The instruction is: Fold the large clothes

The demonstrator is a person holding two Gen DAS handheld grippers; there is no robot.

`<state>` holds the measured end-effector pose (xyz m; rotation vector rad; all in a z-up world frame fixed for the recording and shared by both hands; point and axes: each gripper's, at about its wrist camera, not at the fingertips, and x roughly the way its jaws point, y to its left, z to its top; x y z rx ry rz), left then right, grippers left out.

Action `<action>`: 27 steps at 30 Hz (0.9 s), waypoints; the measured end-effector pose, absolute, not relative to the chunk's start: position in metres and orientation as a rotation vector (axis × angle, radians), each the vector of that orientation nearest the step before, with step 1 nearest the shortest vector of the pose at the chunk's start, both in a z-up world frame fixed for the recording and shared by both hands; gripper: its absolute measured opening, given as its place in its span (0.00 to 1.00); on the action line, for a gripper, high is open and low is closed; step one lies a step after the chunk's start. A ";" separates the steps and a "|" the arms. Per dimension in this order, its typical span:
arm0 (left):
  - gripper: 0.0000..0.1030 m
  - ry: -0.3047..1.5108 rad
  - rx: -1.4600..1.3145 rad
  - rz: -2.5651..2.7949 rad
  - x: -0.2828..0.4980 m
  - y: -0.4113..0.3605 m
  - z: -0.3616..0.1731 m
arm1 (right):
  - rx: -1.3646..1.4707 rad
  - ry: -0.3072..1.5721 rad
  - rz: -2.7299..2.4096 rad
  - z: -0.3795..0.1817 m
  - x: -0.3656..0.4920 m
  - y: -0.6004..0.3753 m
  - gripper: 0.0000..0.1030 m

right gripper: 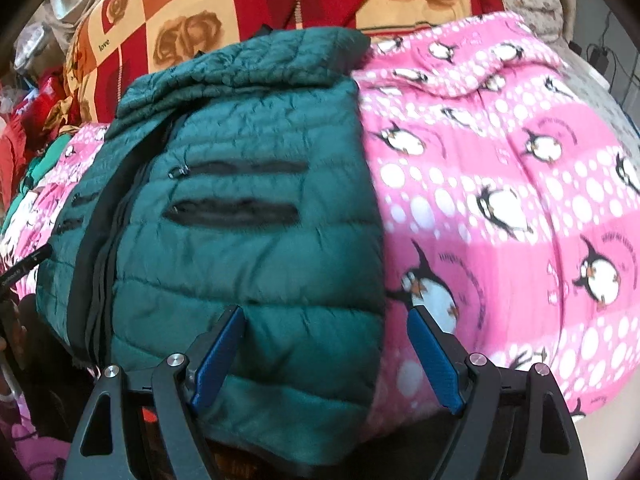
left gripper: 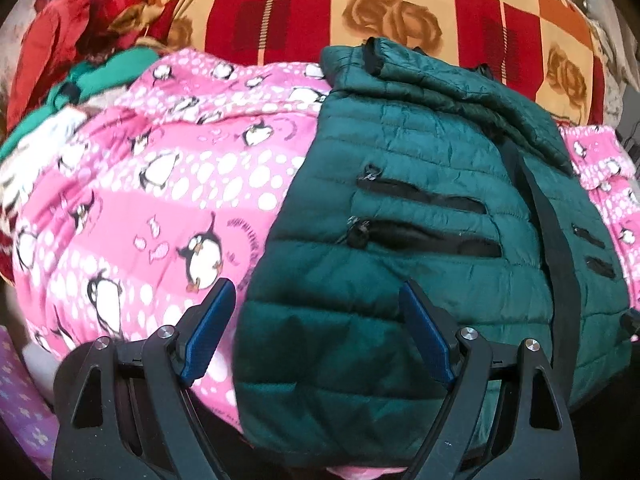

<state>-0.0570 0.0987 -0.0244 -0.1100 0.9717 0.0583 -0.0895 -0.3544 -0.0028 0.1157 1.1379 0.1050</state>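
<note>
Left wrist view: your left gripper [left gripper: 316,300] points down at a dark green quilted jacket [left gripper: 420,216] that lies on a pink penguin-print blanket [left gripper: 160,184]. The jaws stand wide apart with nothing clamped between the blue pads [left gripper: 210,336]. The near left hem corner of the jacket sits in the gap between them, and the left pad is over the blanket just beside the jacket's edge. Whether either pad touches the fabric cannot be told.

The jacket lies front side up. Two black zip pockets [left gripper: 424,216] run across its left panel, and the black front zip band [left gripper: 548,232] runs down the panel's right side. One sleeve [left gripper: 460,80] is folded across the top of the jacket.

Right wrist view: your right gripper [right gripper: 326,320] also points down with its jaws wide apart and empty. Its left pad is over the jacket's [right gripper: 248,200] near right panel; its right pad is over the blanket [right gripper: 500,184]. The jacket's right edge runs down through the gap.

Beyond the blanket, a red and orange checked cover with a rose print [left gripper: 360,12] spreads across the bed. A heap of red and green clothes [left gripper: 80,40] lies at the far left of the left wrist view.
</note>
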 end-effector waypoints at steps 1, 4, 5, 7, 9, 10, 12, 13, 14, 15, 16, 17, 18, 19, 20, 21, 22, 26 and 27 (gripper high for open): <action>0.82 0.978 -0.133 0.054 -0.059 0.103 -0.025 | 0.123 1.144 0.111 -0.004 -0.091 -0.356 0.79; 0.82 1.005 -0.214 0.047 -0.063 0.118 -0.031 | 0.164 1.163 0.151 -0.009 -0.094 -0.361 0.80; 0.82 1.019 -0.242 0.040 -0.064 0.123 -0.034 | 0.176 1.171 0.165 -0.011 -0.095 -0.361 0.80; 0.82 1.041 -0.280 0.026 -0.065 0.128 -0.039 | 0.188 1.185 0.191 -0.015 -0.097 -0.360 0.80; 0.82 1.066 -0.311 0.008 -0.066 0.131 -0.044 | 0.194 1.201 0.223 -0.019 -0.099 -0.356 0.80; 0.82 1.074 -0.316 0.002 -0.066 0.131 -0.046 | 0.202 1.208 0.244 -0.021 -0.100 -0.354 0.80; 0.82 1.085 -0.308 -0.006 -0.068 0.129 -0.048 | 0.221 1.216 0.280 -0.025 -0.101 -0.350 0.80; 0.82 1.087 -0.302 -0.009 -0.069 0.128 -0.048 | 0.226 1.216 0.292 -0.026 -0.101 -0.348 0.80; 0.83 1.089 -0.297 -0.014 -0.070 0.128 -0.049 | 0.223 1.211 0.299 -0.026 -0.101 -0.347 0.80; 0.85 1.094 -0.297 -0.018 -0.070 0.127 -0.050 | 0.221 1.209 0.301 -0.026 -0.101 -0.346 0.80; 0.85 1.101 -0.298 -0.023 -0.070 0.126 -0.051 | 0.223 1.207 0.304 -0.027 -0.101 -0.345 0.80; 0.86 1.110 -0.306 -0.031 -0.071 0.126 -0.053 | 0.231 1.208 0.306 -0.028 -0.100 -0.345 0.80; 0.87 1.115 -0.311 -0.037 -0.072 0.126 -0.054 | 0.237 1.209 0.309 -0.029 -0.100 -0.345 0.80; 0.88 1.120 -0.313 -0.045 -0.074 0.126 -0.056 | 0.243 1.209 0.315 -0.030 -0.099 -0.344 0.80; 0.89 1.124 -0.306 -0.052 -0.076 0.124 -0.057 | 0.247 1.208 0.322 -0.032 -0.099 -0.344 0.81; 0.89 1.126 -0.296 -0.057 -0.076 0.122 -0.058 | 0.253 1.207 0.326 -0.033 -0.098 -0.345 0.81; 0.89 1.124 -0.284 -0.058 -0.076 0.121 -0.059 | 0.259 1.205 0.327 -0.035 -0.097 -0.346 0.82; 0.89 1.129 -0.290 -0.056 -0.075 0.120 -0.060 | 0.240 1.176 0.336 -0.034 -0.097 -0.340 0.84; 0.89 1.130 -0.289 -0.059 -0.075 0.120 -0.060 | 0.217 1.159 0.336 -0.032 -0.099 -0.337 0.82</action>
